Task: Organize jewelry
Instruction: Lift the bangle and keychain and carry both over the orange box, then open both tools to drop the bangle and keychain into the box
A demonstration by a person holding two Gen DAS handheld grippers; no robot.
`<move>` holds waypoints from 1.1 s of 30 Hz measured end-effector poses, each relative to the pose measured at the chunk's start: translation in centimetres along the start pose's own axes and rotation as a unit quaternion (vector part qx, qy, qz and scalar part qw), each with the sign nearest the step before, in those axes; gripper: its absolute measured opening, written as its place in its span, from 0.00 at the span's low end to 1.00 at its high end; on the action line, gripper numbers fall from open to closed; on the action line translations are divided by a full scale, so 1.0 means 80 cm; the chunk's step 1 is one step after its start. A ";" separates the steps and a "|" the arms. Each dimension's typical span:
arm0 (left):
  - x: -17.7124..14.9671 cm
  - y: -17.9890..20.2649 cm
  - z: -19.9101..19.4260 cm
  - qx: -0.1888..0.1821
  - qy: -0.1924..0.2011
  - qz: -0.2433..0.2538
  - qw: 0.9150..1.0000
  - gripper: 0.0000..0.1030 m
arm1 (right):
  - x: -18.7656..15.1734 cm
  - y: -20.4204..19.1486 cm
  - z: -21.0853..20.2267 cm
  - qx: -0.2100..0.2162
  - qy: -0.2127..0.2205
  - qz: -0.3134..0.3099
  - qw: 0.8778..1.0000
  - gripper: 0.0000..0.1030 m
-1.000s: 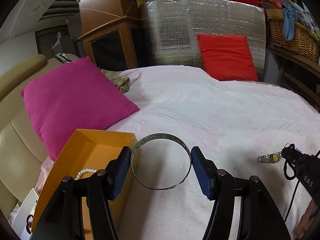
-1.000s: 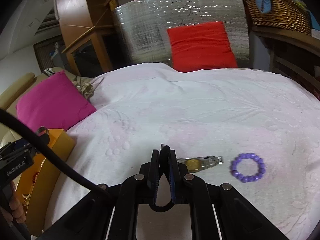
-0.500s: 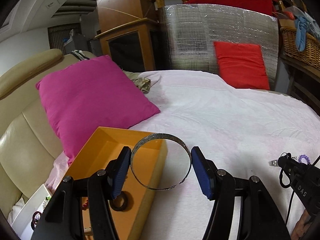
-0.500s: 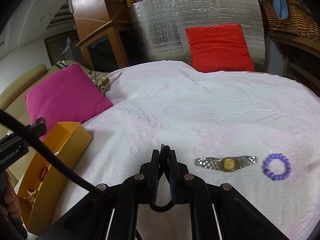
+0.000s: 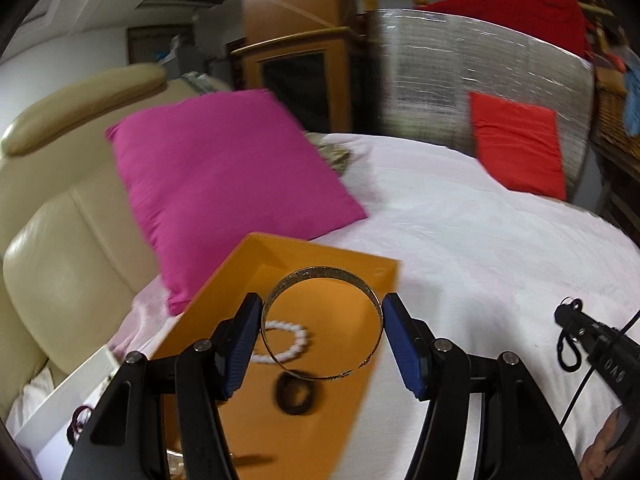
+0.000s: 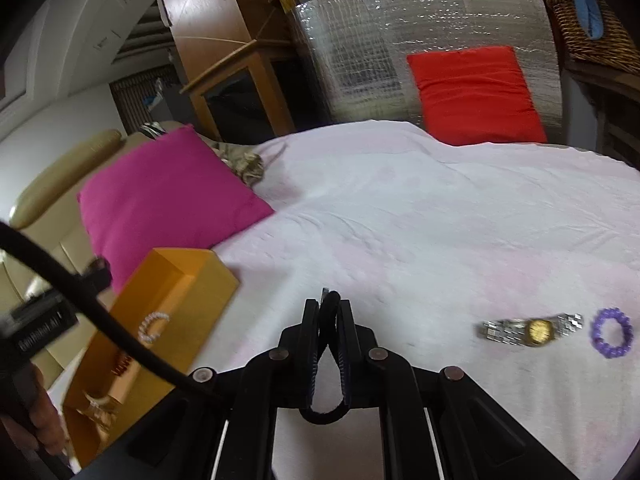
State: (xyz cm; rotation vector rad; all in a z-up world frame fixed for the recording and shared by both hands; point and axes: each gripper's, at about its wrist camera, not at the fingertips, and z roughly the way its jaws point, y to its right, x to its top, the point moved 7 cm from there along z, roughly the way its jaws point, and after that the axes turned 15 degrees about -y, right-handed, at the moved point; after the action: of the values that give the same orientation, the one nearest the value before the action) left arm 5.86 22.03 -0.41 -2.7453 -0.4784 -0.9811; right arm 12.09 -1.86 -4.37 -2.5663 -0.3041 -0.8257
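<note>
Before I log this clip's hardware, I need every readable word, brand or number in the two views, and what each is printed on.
"GenRobot.AI": white, blurred, on the black body of the left gripper, seen from the right wrist.
"DAS": white, upside down, on the right gripper body.
wristwatch dial: too small to read.
Nothing readable on the orange box.

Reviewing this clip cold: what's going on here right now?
A person is sorting jewelry on a bed. The left gripper holds a metal bangle over the orange box, which already contains a white bead bracelet and a dark ring. The right gripper is shut and empty. A watch and purple bracelet remain on the white bedspread.
</note>
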 end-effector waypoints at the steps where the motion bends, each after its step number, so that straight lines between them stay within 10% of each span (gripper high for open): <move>1: -0.002 -0.015 0.002 0.004 -0.004 -0.012 1.000 0.61 | 0.005 -0.010 0.003 0.009 -0.001 -0.002 1.000 0.10; 9: -0.033 -0.150 0.050 0.041 -0.084 -0.137 0.986 0.61 | 0.059 -0.126 0.042 0.101 -0.034 -0.039 0.993 0.10; 16: -0.052 -0.166 0.094 0.029 -0.142 -0.158 0.977 0.61 | 0.076 -0.236 0.120 0.142 -0.107 -0.066 0.982 0.10; 33: -0.068 -0.123 0.145 0.021 -0.231 -0.090 0.969 0.62 | 0.052 -0.250 0.260 -0.009 -0.229 -0.104 0.968 0.13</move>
State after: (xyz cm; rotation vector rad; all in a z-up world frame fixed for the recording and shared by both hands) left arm 5.12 33.14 -12.09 -2.9230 -0.8186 -0.3418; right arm 19.28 25.68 -10.56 -2.7518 -0.7163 -0.2866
